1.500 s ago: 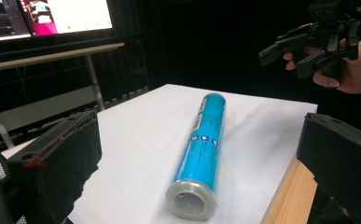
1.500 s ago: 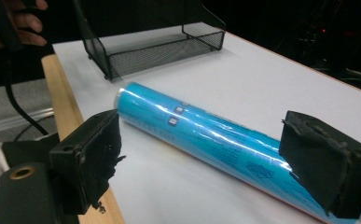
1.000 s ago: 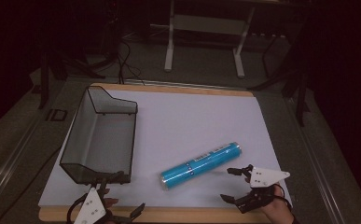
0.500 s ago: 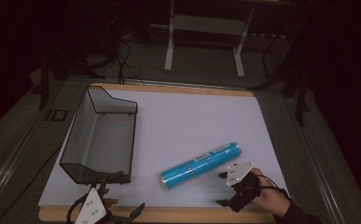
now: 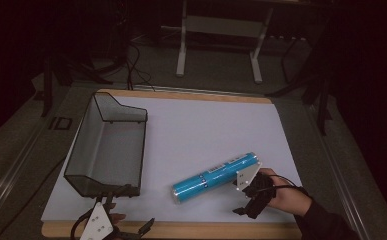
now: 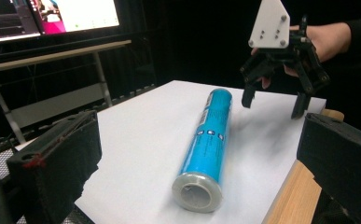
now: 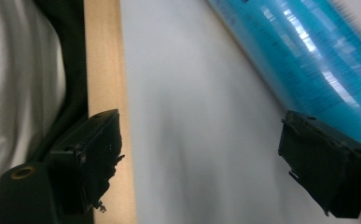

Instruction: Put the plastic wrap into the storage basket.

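Observation:
A blue tube [image 5: 215,178] with a grey end cap lies slantwise on the white sheet [image 5: 206,130]. My right gripper [image 5: 241,200] is open beside the tube's near right end, tilted down at the table with nothing between its fingers. In the right gripper view the tube [image 7: 308,56] runs just past the far jaw, and the gripper [image 7: 206,149] hovers over bare sheet. My left gripper [image 5: 131,210] is open at the table's front edge, aimed along the tube [image 6: 208,140]. From there the right gripper [image 6: 274,100] hangs above the tube's far end.
A black mesh basket [image 5: 106,145] stands on the left of the sheet, close to my left gripper. The wooden table edge [image 7: 106,70] runs along the front. Table legs and cables [image 5: 181,45] lie on the floor beyond the far edge.
My right gripper has moved left from the sheet's right margin up to the tube's right end and tipped downward. The tube and the left gripper have stayed put.

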`<move>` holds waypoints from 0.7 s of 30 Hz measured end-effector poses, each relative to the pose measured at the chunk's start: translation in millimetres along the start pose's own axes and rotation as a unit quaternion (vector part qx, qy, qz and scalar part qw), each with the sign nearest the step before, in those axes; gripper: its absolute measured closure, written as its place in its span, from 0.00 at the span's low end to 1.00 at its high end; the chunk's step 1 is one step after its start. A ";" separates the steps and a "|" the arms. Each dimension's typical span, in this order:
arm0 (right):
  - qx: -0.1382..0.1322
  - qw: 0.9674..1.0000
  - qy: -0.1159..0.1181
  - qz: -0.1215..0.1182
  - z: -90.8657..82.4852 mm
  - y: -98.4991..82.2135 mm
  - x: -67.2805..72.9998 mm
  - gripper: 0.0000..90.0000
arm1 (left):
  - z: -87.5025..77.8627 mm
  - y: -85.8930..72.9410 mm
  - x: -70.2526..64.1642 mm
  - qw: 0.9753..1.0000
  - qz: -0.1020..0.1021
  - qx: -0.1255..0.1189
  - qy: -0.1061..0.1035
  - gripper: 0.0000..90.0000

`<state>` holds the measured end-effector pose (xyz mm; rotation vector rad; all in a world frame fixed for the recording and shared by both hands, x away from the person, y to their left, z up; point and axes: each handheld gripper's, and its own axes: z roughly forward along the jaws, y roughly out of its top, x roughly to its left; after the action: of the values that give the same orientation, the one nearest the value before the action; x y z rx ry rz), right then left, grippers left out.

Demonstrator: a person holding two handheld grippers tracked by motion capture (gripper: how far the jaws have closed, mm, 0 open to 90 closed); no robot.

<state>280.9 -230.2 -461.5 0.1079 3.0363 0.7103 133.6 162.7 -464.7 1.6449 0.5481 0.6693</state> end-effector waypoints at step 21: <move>0.108 0.992 -0.008 -0.067 2.9 40.9 -24.3 0.13 | -8.9 0.1 -4.7 1.000 -0.012 -0.012 0.027 0.01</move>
<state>307.9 -194.1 -445.8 -0.0857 3.0583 0.3686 124.0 165.7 -464.2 1.5998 0.5957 0.7011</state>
